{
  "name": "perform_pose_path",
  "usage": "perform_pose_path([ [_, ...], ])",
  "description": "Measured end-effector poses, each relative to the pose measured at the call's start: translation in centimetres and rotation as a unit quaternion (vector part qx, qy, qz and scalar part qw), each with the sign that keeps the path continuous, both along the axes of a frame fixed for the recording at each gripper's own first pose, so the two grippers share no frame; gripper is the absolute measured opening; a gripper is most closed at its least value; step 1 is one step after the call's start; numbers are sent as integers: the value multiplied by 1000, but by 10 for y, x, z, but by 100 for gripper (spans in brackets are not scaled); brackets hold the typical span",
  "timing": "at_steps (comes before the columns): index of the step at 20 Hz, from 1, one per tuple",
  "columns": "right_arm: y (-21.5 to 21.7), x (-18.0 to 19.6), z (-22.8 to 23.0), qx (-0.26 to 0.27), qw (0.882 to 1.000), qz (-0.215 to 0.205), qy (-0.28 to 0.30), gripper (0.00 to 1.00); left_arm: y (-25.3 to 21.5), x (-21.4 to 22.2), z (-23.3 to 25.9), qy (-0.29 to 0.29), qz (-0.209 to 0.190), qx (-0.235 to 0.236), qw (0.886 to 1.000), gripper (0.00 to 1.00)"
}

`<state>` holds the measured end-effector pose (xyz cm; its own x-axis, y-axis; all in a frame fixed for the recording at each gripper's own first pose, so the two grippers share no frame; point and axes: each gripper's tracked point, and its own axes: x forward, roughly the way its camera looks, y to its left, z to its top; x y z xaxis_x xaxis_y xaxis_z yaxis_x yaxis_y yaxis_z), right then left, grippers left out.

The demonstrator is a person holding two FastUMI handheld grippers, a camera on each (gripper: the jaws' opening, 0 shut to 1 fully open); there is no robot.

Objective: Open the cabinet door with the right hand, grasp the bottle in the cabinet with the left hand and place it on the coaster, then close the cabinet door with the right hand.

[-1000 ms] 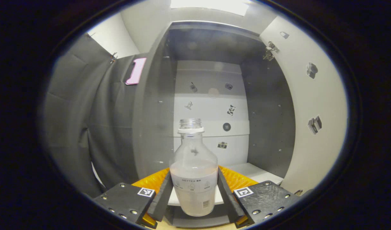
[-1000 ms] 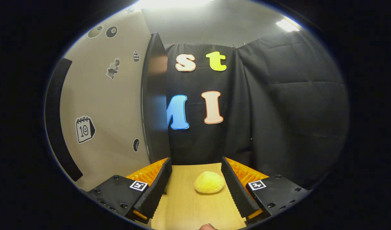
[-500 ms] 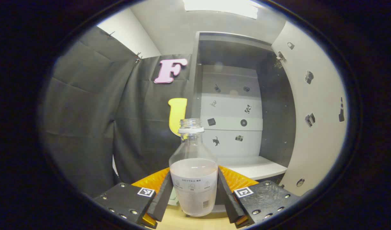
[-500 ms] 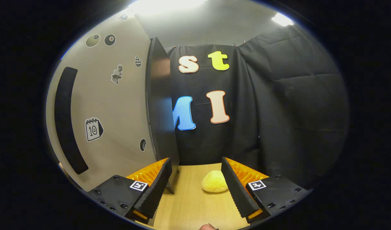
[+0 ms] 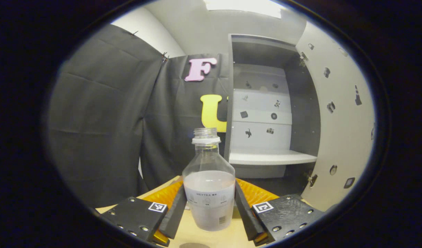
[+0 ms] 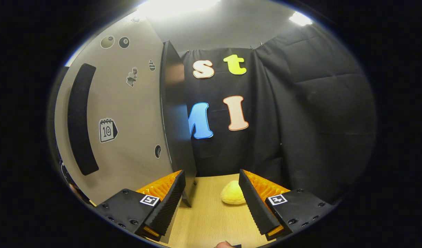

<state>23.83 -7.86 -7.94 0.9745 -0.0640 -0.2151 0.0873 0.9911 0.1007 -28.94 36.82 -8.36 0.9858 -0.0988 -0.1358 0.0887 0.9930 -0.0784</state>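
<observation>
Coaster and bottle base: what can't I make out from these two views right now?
- Coaster: a dark sliver at the bottom edge of the left gripper view may be it; cut off, cannot tell.
- Bottle base: whether it touches the table, cannot tell.
- Yellow lump, right gripper view: partly behind a finger.

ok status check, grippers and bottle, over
Left gripper shut on bottle, out of the cabinet. Right gripper open beside the open cabinet door. Path clear.
</observation>
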Motion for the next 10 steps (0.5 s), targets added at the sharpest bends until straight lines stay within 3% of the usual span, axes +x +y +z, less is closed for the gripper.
perform_pose_path([
  [10, -3, -17, -1, -9, 1000, -27, 3, 98, 26, -48, -105, 45, 20, -18, 999, 73],
])
